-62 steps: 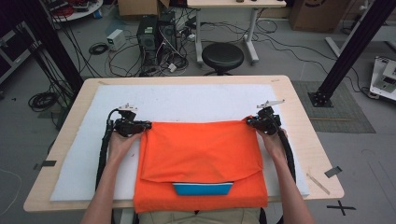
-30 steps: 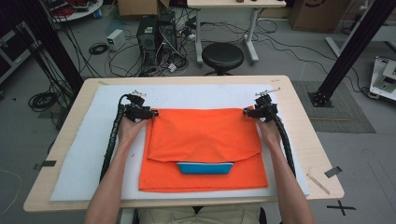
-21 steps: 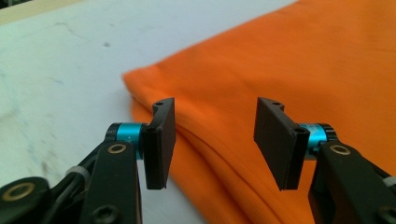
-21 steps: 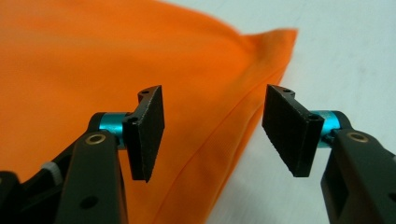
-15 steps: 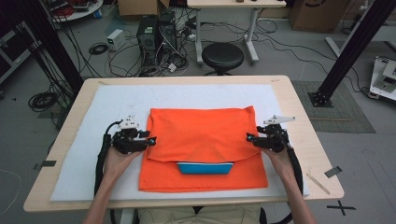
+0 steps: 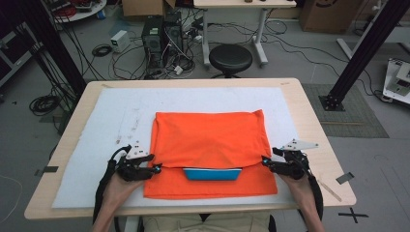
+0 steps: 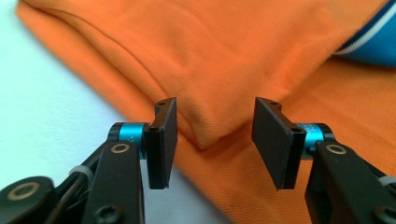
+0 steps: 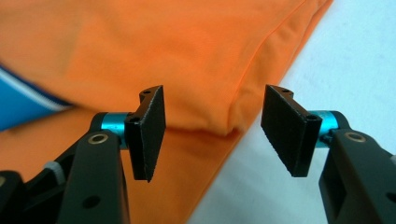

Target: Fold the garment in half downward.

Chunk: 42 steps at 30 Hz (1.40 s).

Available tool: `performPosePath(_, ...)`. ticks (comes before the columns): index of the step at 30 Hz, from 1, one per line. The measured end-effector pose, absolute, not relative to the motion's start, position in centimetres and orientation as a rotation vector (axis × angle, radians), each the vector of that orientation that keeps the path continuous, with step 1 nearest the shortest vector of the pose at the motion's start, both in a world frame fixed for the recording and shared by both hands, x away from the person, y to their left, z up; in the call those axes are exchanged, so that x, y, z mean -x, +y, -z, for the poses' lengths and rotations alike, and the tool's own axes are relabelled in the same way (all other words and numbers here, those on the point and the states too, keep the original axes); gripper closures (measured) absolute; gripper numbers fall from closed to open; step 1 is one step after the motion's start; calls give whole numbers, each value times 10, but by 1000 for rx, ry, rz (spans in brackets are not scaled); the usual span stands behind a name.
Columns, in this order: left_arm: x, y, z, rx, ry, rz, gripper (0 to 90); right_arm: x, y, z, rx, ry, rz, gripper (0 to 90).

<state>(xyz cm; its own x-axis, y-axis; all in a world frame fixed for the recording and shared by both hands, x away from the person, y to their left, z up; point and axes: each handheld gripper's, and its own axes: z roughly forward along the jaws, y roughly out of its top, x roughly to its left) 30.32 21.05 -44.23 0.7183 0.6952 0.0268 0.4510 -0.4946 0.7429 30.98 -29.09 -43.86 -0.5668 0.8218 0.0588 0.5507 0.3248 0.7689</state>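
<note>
Left hand-held gripper (image 6: 153, 169) and right hand-held gripper (image 6: 266, 163) point inward, jaws apart.

A robotics or engineering lab is indicated. A light wooden table (image 6: 314, 140) covered by a white foam mat (image 6: 96, 145) is set on a grey concrete floor (image 6: 29, 145). Behind it, black desktop computer towers (image 6: 162, 36) are surrounded by loose tangled black cables (image 6: 116, 67). A round black stool (image 6: 230, 58), black metal frame struts (image 6: 367, 48), cardboard boxes (image 6: 321, 14) and black tape marks on the floor (image 6: 355, 214) are seen around it.
</note>
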Motion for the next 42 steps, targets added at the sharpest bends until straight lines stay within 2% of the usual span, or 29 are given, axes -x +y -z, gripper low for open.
performPosePath(8,-306,210,444,-2174,862,-455,713,-300,-296,441,-1209,2259,-1095,411)
performPosePath(12,-306,211,444,-2165,861,-456,816,-301,-296,442,-1186,2267,-1087,443)
performPosePath(23,-308,213,445,-2147,857,-439,827,-307,-278,445,-1080,2301,-942,569)
performPosePath(30,-306,216,445,-2127,848,-431,833,-311,-272,445,-1048,2291,-883,832)
performPosePath(34,-302,219,442,-2110,839,-429,839,-305,-274,442,-1036,2282,-894,863)
performPosePath(42,-287,224,437,-2093,802,-417,844,-286,-286,435,-1060,2278,-990,868)
